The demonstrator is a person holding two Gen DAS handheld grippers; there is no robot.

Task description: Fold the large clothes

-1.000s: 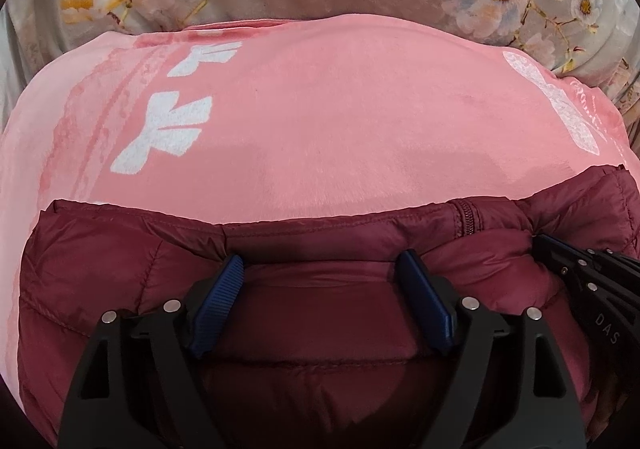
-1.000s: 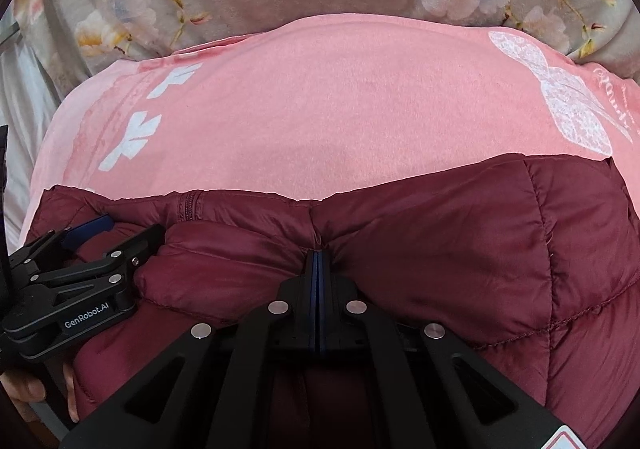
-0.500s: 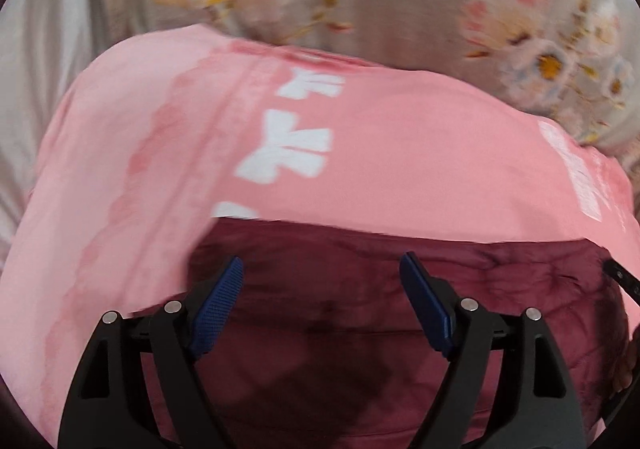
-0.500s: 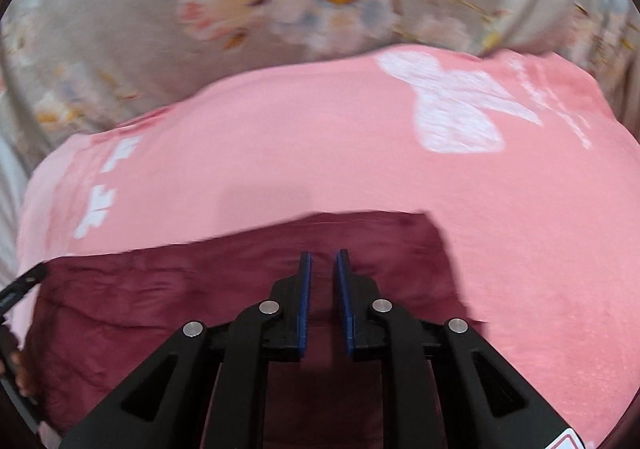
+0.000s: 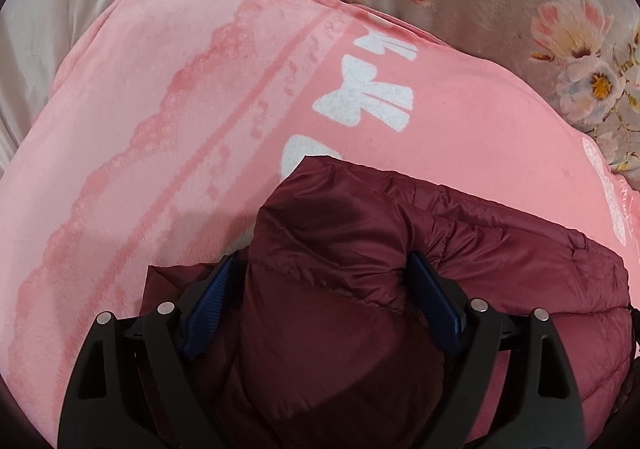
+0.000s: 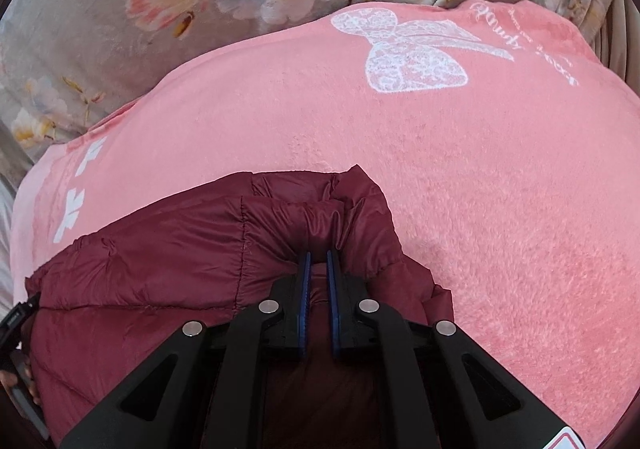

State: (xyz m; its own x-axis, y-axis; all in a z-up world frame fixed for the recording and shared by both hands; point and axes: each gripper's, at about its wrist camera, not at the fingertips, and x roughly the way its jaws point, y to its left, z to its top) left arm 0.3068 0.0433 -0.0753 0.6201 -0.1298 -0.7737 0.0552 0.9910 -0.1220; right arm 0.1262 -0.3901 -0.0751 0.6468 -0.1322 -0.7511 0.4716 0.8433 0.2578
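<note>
A dark red quilted puffer jacket [image 5: 500, 249] lies on a pink fleece blanket [image 5: 160, 109]. My left gripper [image 5: 322, 269] stands wide open, with a thick fold of the jacket bulging between its blue pads [image 5: 208, 301]. In the right wrist view the jacket [image 6: 160, 249] fills the lower left. My right gripper [image 6: 318, 255] is nearly closed, pinching a fold of the jacket at its right corner between the blue pads [image 6: 305, 289]. The jacket's lower part is hidden under both grippers.
The pink blanket [image 6: 500, 209] carries white bow prints [image 6: 412, 53] and lies on a grey floral bedspread [image 6: 120, 29]. Pale sheet folds [image 5: 48, 29] show at the far left. The other gripper's edge [image 6: 16, 321] shows at the left.
Both grippers have moved apart to the jacket's two ends. The jacket, then bunched beneath them, is now stretched between them. The right gripper's pads have a small gap with fabric in it.
</note>
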